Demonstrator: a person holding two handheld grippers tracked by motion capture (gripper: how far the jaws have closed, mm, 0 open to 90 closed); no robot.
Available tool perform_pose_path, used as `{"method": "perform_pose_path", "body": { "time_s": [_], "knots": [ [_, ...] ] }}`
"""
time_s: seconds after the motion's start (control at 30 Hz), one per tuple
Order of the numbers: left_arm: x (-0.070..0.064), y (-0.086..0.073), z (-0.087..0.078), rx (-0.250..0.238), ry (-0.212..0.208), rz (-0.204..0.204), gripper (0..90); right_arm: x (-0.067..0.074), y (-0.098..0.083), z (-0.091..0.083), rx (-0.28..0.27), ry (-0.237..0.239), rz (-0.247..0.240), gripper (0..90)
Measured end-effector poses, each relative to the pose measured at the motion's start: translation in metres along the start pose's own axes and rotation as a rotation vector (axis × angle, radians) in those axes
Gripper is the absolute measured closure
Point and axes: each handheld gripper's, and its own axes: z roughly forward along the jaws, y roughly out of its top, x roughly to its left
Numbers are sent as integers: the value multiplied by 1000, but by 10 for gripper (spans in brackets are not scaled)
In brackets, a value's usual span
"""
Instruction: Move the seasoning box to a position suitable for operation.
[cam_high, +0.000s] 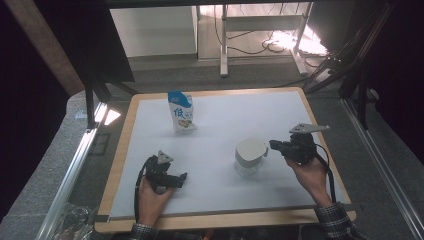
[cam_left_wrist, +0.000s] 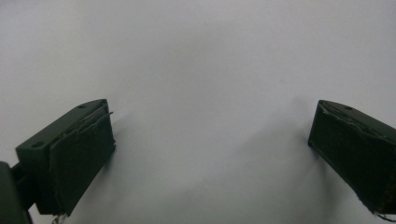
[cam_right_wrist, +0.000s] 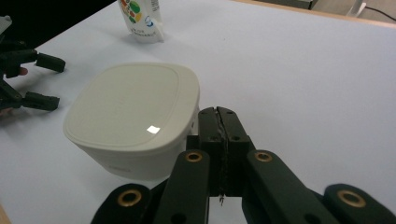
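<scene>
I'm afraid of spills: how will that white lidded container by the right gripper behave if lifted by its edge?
The white lidded container looks rigid, so it should not flex. Its glossy lid may be slippery. Held at one edge by the right gripper, it would probably tilt.

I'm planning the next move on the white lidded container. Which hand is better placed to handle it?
The right. The right gripper sits shut against the white lidded container, seemingly pinching its edge. The left gripper lies open on the table, well away from it.
</scene>
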Motion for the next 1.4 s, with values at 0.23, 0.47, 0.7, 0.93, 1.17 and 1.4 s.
{"method": "perform_pose_path", "body": {
  "time_s": [0.23,0.47,0.7,0.93,1.17,1.4],
  "knots": [
    [0,0,0,-4,0,-3,1,7,12,3,1,-1,-36,894],
    [0,0,0,-3,0,-3,1,13,21,11,13,2,-57,894],
    [0,0,0,-3,0,-3,1,16,25,17,19,-9,-81,894],
    [0,0,0,-3,0,-3,1,17,25,21,36,-18,-98,894],
    [0,0,0,-3,0,-3,1,18,24,23,37,-17,-111,895],
    [0,0,0,-3,0,-3,1,15,23,22,30,-13,-104,896]
  ]
}}
